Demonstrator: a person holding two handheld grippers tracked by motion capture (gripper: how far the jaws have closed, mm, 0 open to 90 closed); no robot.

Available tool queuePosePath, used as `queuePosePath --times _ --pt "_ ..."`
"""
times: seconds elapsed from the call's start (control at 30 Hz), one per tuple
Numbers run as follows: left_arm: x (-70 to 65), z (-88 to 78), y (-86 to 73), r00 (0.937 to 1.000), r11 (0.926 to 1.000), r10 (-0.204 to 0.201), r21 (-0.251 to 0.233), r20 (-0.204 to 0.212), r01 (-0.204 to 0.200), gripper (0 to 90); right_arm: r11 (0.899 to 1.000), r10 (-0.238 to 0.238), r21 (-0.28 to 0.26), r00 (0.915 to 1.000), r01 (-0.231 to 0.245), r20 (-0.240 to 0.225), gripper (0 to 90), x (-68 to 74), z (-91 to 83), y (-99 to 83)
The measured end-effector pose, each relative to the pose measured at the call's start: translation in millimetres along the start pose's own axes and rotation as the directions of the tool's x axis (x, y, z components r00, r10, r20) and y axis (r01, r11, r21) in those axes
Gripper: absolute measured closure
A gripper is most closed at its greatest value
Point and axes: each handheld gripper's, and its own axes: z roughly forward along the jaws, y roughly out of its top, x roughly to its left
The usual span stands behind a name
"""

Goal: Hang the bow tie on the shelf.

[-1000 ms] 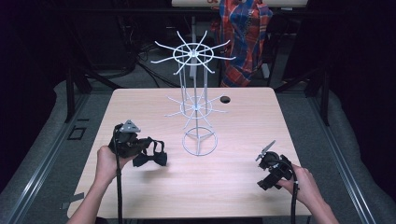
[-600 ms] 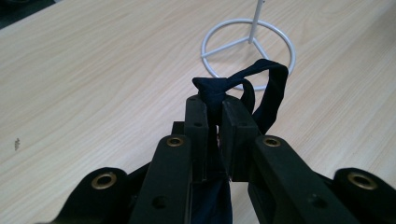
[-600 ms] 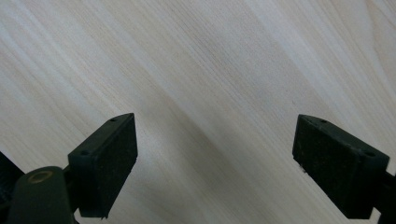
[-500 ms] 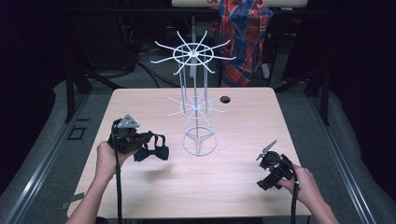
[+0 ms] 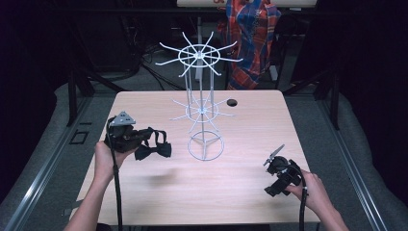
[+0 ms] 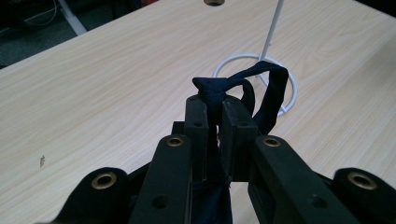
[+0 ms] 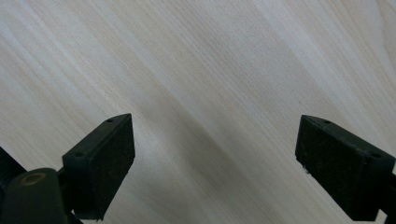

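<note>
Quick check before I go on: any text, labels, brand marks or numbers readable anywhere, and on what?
None readable.
The bow tie in the left gripper, the wire rack, the table and the right gripper carry no legible text.

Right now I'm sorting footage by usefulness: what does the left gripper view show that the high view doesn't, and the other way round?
Left gripper view alone: the grip up close, the left gripper with its jaws shut on the knotted part of the dark bow tie, a strap loop hanging beyond.

High view alone: the wire rack's spoked tiers, the right gripper with its jaws apart near the table's right front, both forearms, and plaid cloth behind the table.

Both: the wooden table, the rack's ring base, the cable hole and the bow tie.
</note>
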Motion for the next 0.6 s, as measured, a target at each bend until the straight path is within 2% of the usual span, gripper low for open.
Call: queuePosePath --times 0.17,0.33,0.6 --pt "1.6 -1.3 5.8 0.9999 0.9996 -0.01 -0.026 -0.008 0.01 82.2 1.0 -0.002 0.007 1.0 0.002 0.007 11.6 0.5 -0.9 0.1" --pt "2.0 -5.0 10.8 0.9998 0.9984 -0.002 -0.056 -0.021 0.001 82.2 1.0 0.001 0.008 1.0 -0.001 0.006 11.8 0.3 -1.5 -0.5" --pt "1.2 -7.7 18.7 1.0 0.9958 0.002 -0.092 0.002 -0.002 82.2 1.0 -0.003 0.014 0.9999 0.003 0.015 12.1 1.3 -2.5 -0.1"
